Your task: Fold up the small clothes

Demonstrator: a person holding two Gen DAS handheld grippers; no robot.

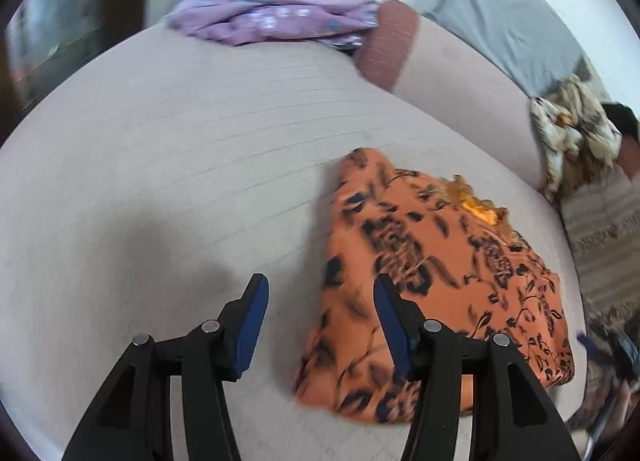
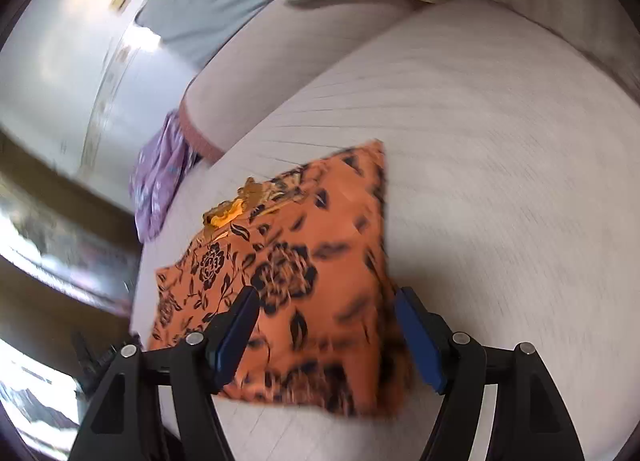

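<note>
You have a pale ribbed sofa seat (image 1: 168,165) as the work surface, with its padded backrest (image 1: 472,101) behind. A grey cloth (image 1: 508,17) hangs over the backrest top. A reddish-brown band (image 1: 386,45) runs down the backrest end. A striped rug (image 1: 612,237) lies beyond the seat edge, blurred

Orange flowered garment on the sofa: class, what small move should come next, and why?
Probably lift both hand-held grippers away. The orange garment already lies as a folded packet on the sofa seat, and the left hand-held gripper and right hand-held gripper are open, holding nothing.
</note>
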